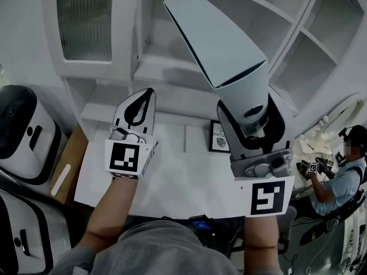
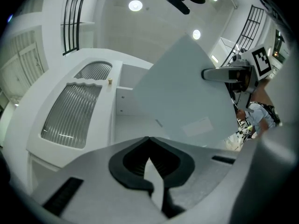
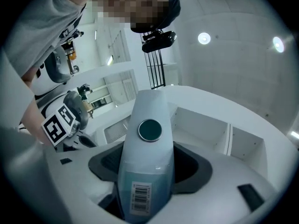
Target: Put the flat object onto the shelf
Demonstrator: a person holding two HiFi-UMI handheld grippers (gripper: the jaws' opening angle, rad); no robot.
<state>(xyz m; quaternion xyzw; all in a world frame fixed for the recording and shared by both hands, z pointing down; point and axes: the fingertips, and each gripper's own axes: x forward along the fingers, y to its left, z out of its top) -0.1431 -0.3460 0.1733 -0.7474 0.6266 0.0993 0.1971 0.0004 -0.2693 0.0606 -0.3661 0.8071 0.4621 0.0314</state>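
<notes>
A flat object (image 1: 221, 39), a thin pale blue-grey slab with a barcode label near its lower end and a dark round spot on its narrow edge, is held in the air, tilted and pointing up toward a white shelf (image 1: 172, 67). The right gripper (image 1: 249, 116) clamps its lower end, one jaw on each broad face, as the right gripper view shows plainly. The slab touches neither the shelf nor the white desk (image 1: 172, 176) below; it hangs in front of the open compartments. The left gripper (image 1: 140, 105) hovers just to its left, over the desk, its jaws pressed together with nothing between them. A small framed picture (image 1: 218, 136) stands at the back of the desk, and a ribbed-glass door (image 1: 86, 19) closes the shelf unit's upper left part. A second person (image 1: 338, 176) sits far off at the right. Judging by this, the pick-up is done and the task is about midway: the object has yet to be carried into a compartment, set on a shelf board and let go.
</notes>
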